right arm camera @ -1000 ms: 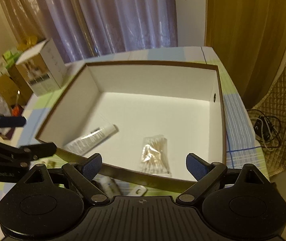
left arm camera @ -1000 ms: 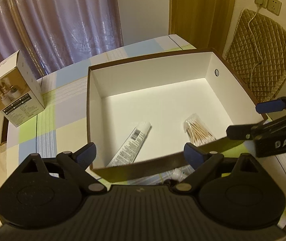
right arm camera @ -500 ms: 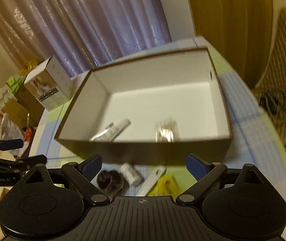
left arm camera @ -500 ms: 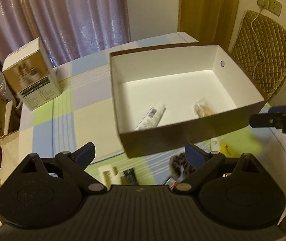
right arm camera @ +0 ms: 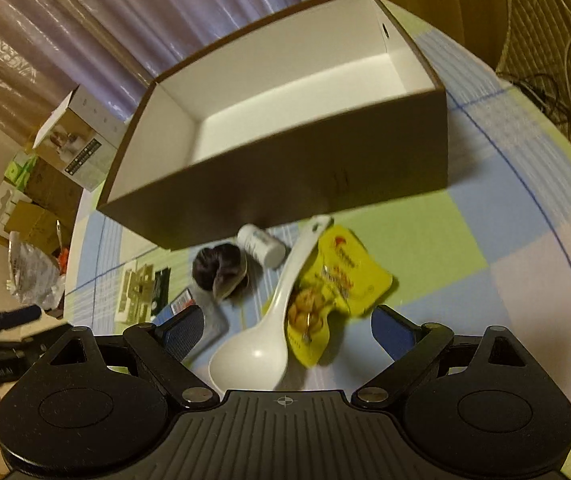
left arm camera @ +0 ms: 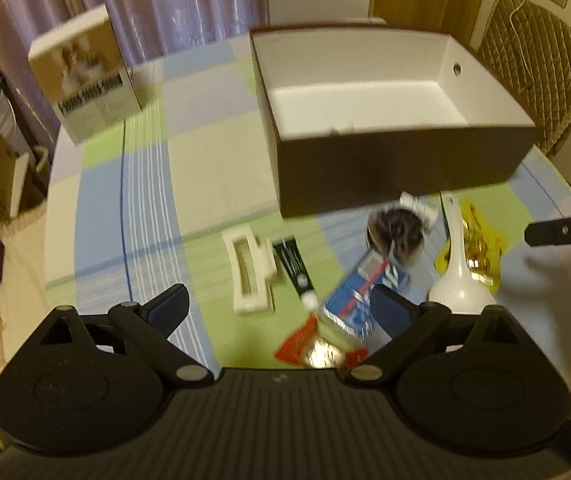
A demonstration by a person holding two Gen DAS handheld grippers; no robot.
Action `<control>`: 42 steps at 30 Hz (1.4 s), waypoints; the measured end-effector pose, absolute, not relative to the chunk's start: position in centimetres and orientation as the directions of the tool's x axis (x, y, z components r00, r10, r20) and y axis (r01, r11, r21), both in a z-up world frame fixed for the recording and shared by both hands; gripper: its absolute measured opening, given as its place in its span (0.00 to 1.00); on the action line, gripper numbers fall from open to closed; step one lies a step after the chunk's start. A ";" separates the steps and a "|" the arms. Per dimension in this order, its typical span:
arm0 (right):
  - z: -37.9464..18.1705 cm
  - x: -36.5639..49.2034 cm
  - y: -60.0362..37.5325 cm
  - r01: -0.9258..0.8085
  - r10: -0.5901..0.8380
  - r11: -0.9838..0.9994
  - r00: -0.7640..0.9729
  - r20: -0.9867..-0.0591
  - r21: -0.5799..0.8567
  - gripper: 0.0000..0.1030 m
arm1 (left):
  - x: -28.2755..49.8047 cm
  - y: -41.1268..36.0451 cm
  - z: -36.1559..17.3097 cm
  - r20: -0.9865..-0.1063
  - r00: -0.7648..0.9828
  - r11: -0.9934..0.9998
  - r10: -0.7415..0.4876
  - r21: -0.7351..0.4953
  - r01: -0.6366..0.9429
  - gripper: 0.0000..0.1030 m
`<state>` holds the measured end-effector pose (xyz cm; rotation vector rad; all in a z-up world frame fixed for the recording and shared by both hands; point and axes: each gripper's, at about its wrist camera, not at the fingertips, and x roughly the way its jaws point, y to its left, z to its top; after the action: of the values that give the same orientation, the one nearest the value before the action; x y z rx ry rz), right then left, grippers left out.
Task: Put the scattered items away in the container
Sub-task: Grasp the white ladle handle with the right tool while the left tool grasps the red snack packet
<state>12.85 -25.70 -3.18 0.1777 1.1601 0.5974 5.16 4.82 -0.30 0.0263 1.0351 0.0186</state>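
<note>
Left wrist view: the left gripper (left arm camera: pixel 279 308) hangs wide open and empty above the clutter lying just in front of the box (left arm camera: pixel 397 168) — a white clip (left arm camera: pixel 250 276), a dark tube (left arm camera: pixel 293 268).

Right wrist view: the right gripper (right arm camera: pixel 287 326), jaws spread and holding nothing, hovers over a spoon (right arm camera: pixel 261 340) and yellow packet (right arm camera: pixel 333 284), both near the box (right arm camera: pixel 285 184).

1. Box (left arm camera: pixel 397 168) near wall blocks most of its floor; contents can't be told.
2. Red packet (left arm camera: pixel 313 350) cut off behind the left gripper body, between the fingers (left arm camera: pixel 389 312).
3. Ladle (right arm camera: pixel 261 340) bowl partly hidden under the right gripper body.
4. Carton (left arm camera: pixel 85 80) print blurred, unreadable.
</note>
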 end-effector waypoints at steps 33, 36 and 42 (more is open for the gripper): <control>-11.1 12.0 -24.9 -0.033 0.632 0.772 0.139 -0.762 0.635 0.68 | 2.7 6.1 -5.4 -0.913 0.408 1.000 0.007 0.001 -0.014 0.93; -11.2 12.0 -24.6 -0.064 0.620 0.784 0.135 -0.773 0.618 0.41 | 2.8 6.0 -5.7 -0.914 0.406 0.999 -0.014 -0.025 -0.021 0.93; -12.1 11.7 -25.3 -0.075 0.589 0.808 0.095 -0.803 0.584 0.08 | 3.5 6.4 -6.2 -0.908 0.416 0.994 -0.043 -0.081 -0.076 0.92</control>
<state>11.70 -25.28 -12.06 0.4517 1.3996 0.5175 3.53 6.35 -6.19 -0.1157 1.1424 0.0207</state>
